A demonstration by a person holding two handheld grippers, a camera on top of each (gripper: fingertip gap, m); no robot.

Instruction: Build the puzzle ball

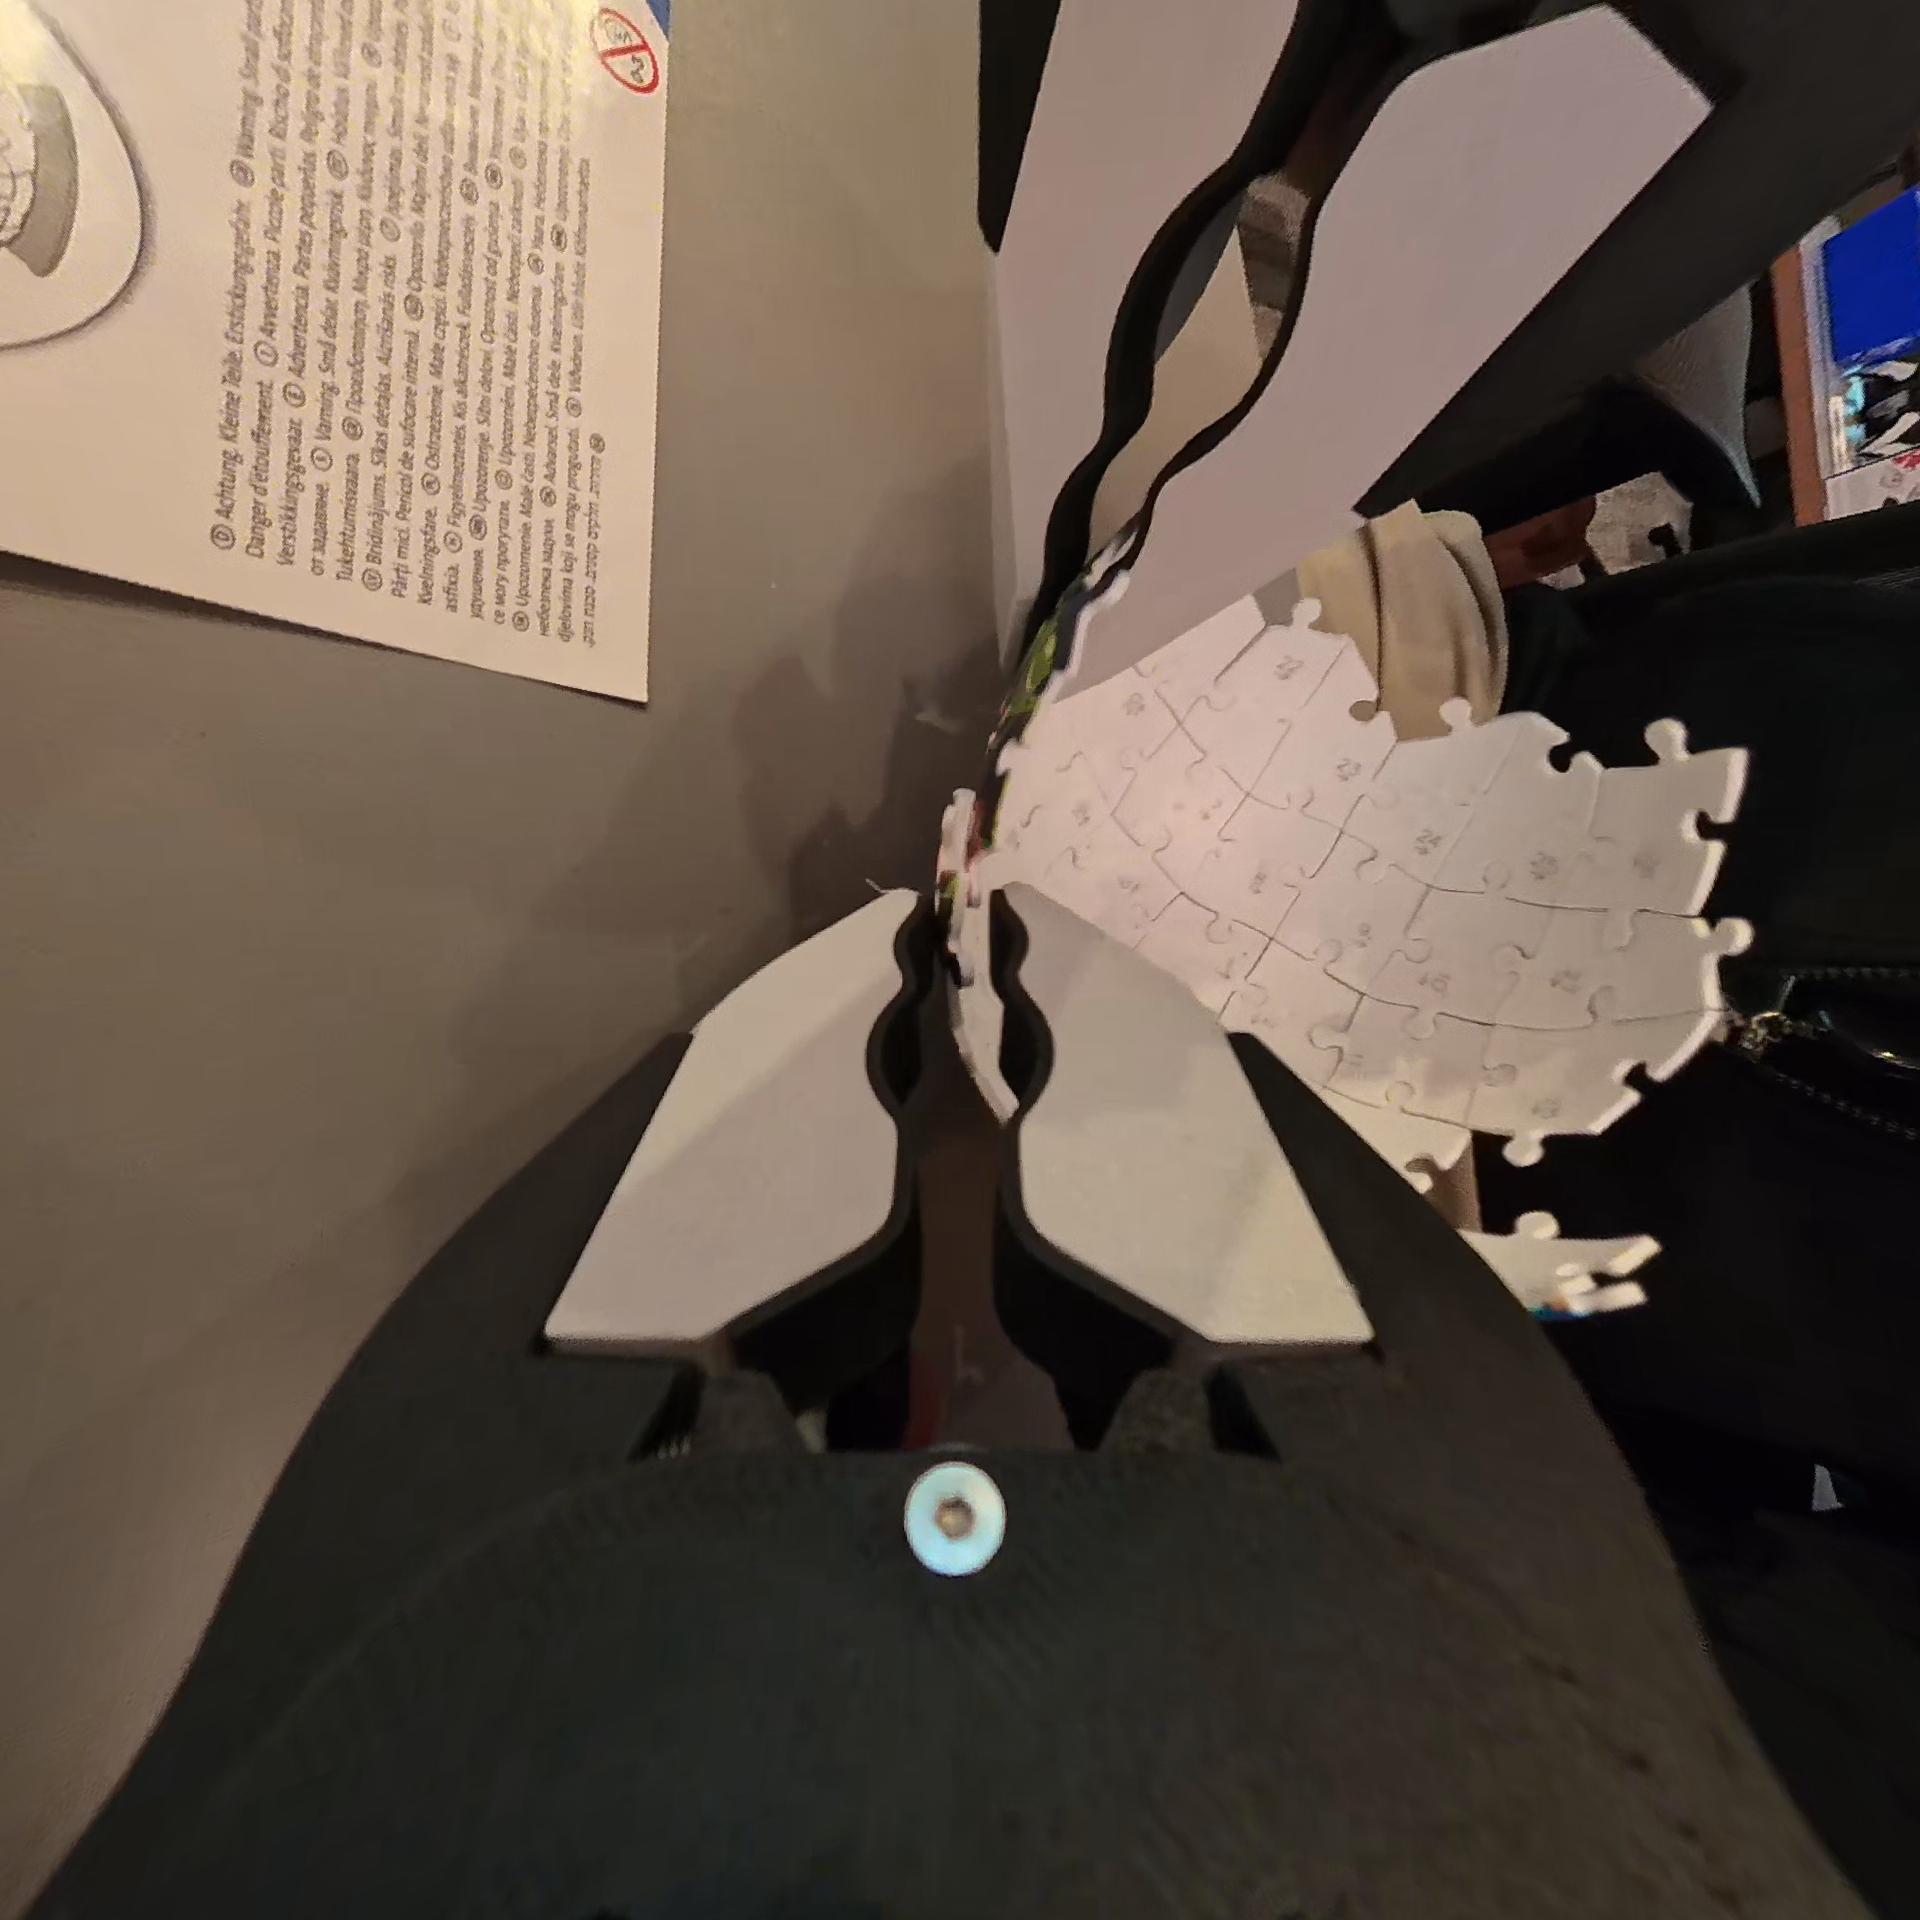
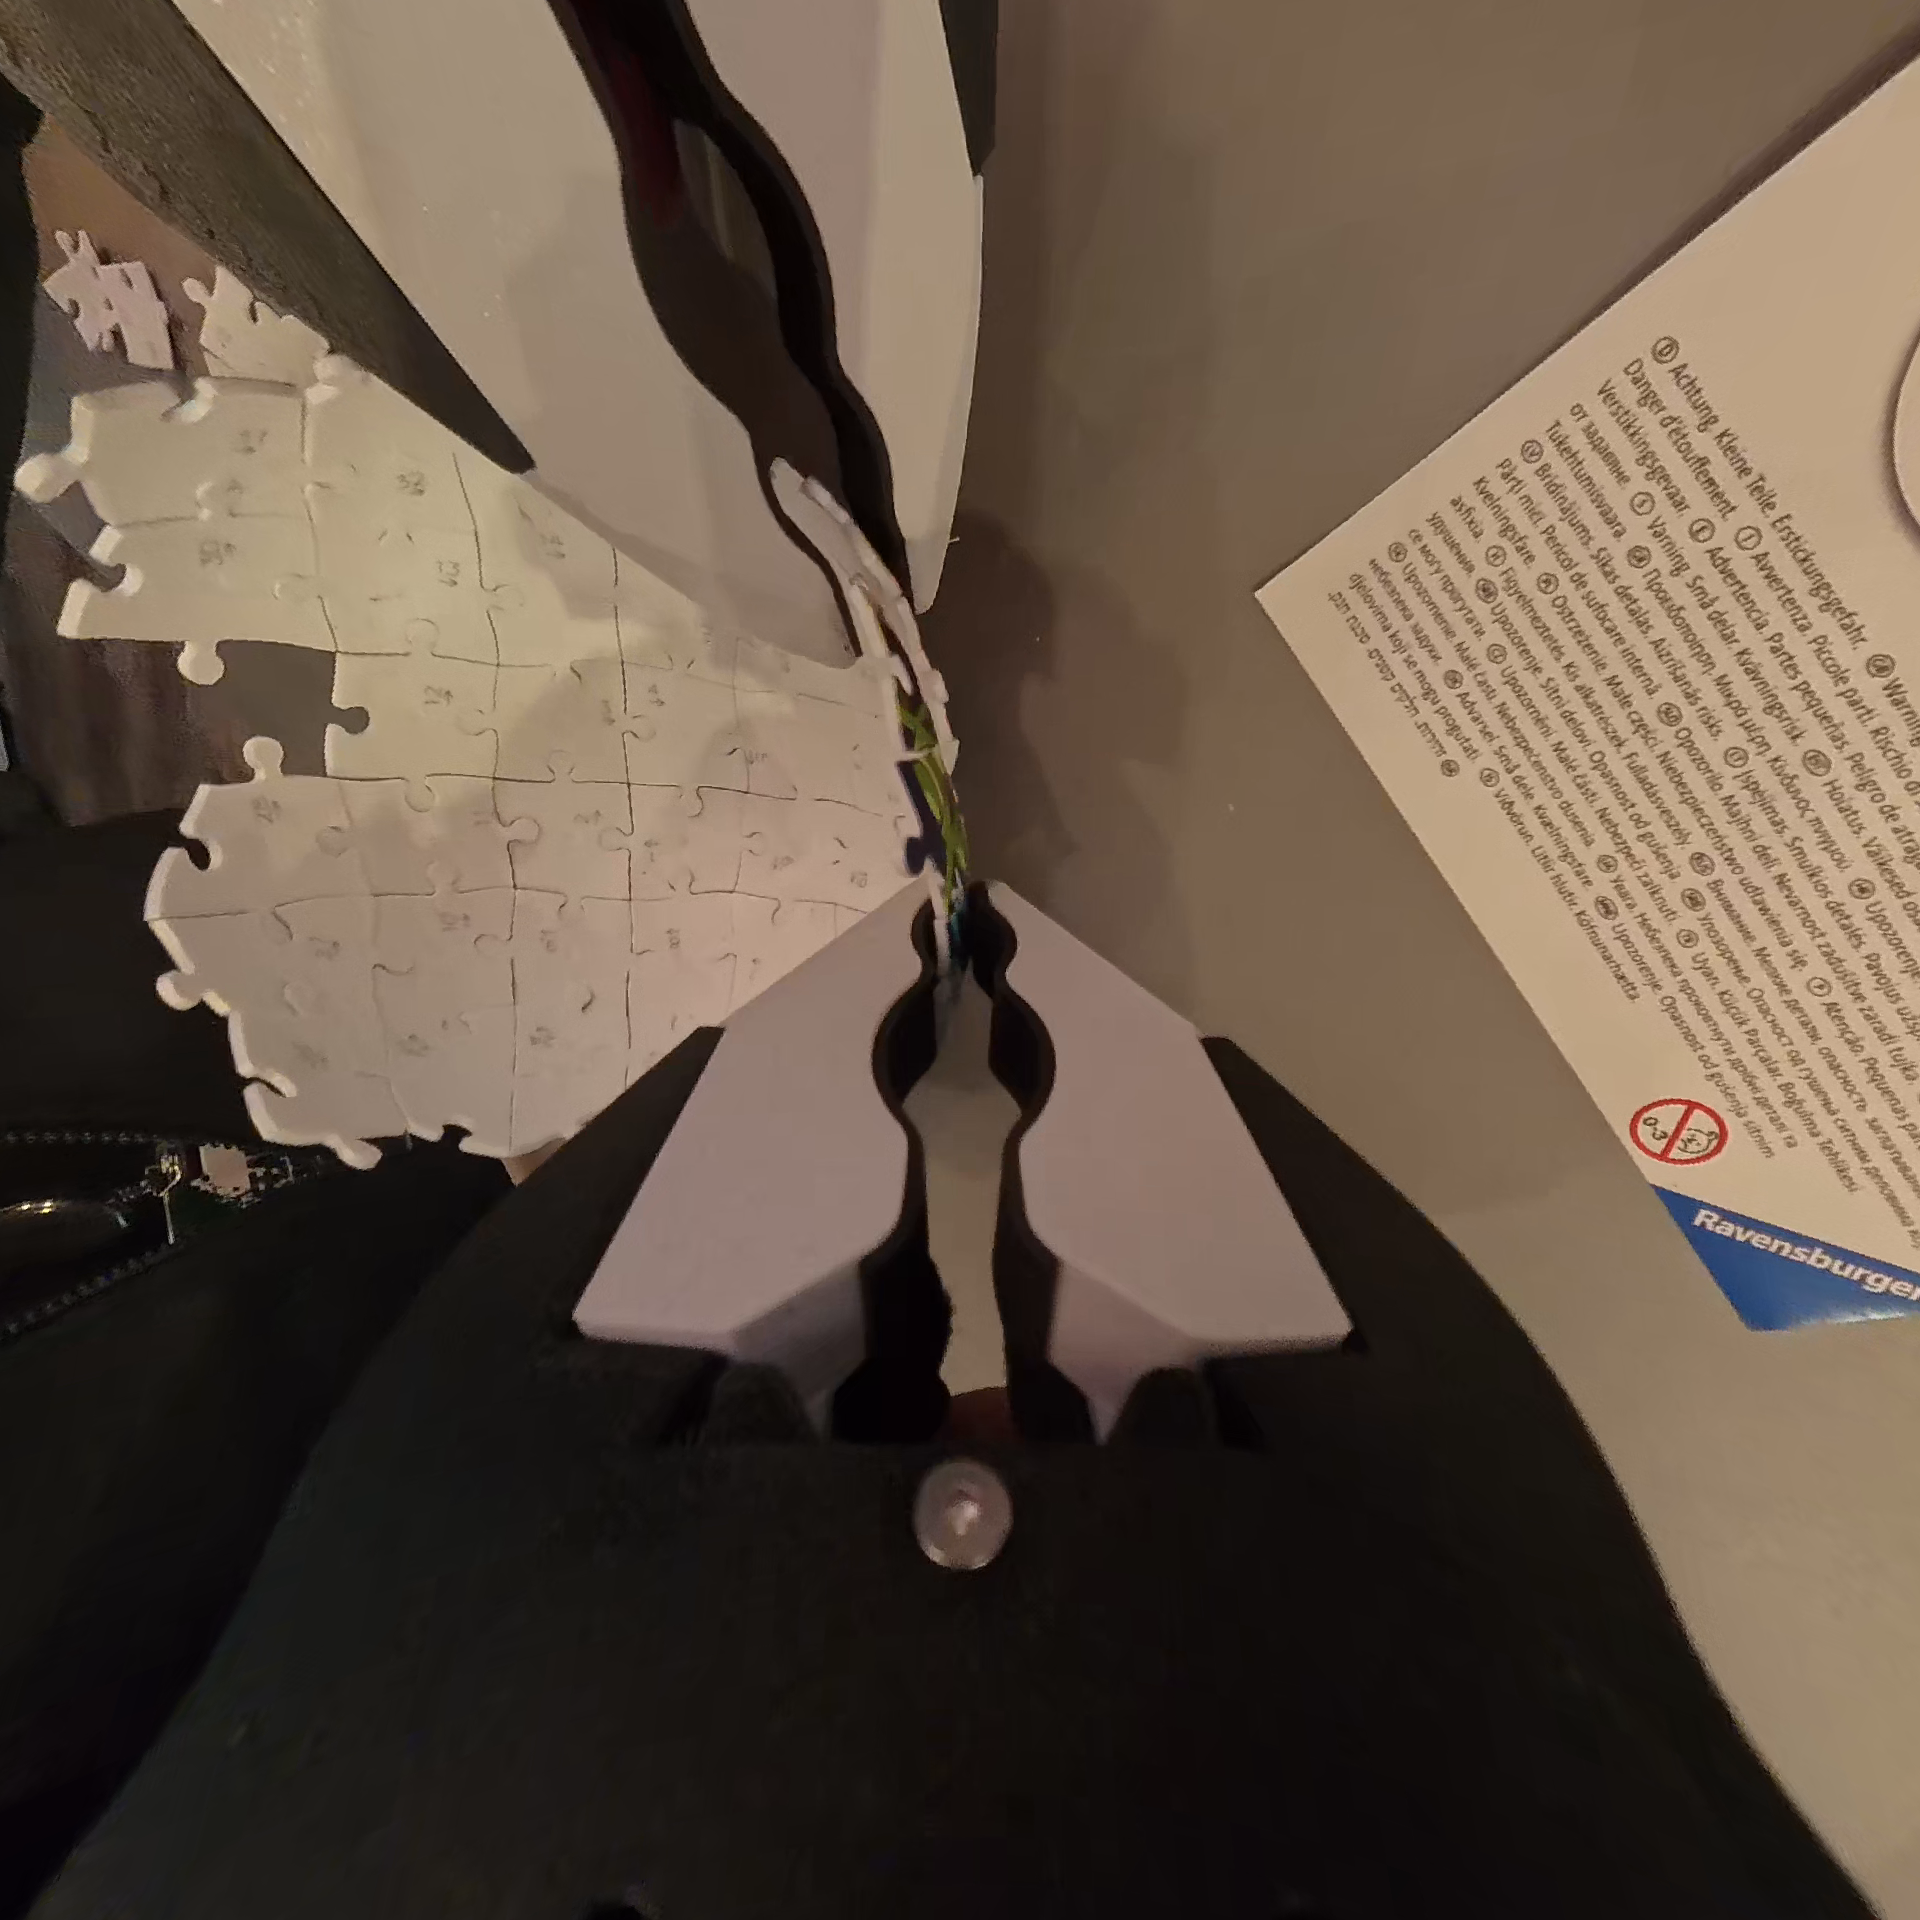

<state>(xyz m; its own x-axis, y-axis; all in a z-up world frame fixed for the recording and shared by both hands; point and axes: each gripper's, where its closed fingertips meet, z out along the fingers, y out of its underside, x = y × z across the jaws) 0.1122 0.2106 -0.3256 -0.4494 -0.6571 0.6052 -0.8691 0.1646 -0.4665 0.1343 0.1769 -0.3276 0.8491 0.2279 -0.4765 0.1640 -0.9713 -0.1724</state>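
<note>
White puzzle shell (image 1: 1351, 883) edge-pinched between both grippers

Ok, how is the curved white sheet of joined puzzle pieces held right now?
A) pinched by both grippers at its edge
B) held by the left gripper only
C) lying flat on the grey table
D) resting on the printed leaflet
A: the left gripper and the right gripper each have their jaws closed on the edge of the curved white sheet of joined puzzle pieces, which hangs in the air.

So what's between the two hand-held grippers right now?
The curved puzzle sheet: the left hand-held gripper and the right hand-held gripper each pinch its edge, with only joined pieces spanning between them. Both wrist views show it.
</note>
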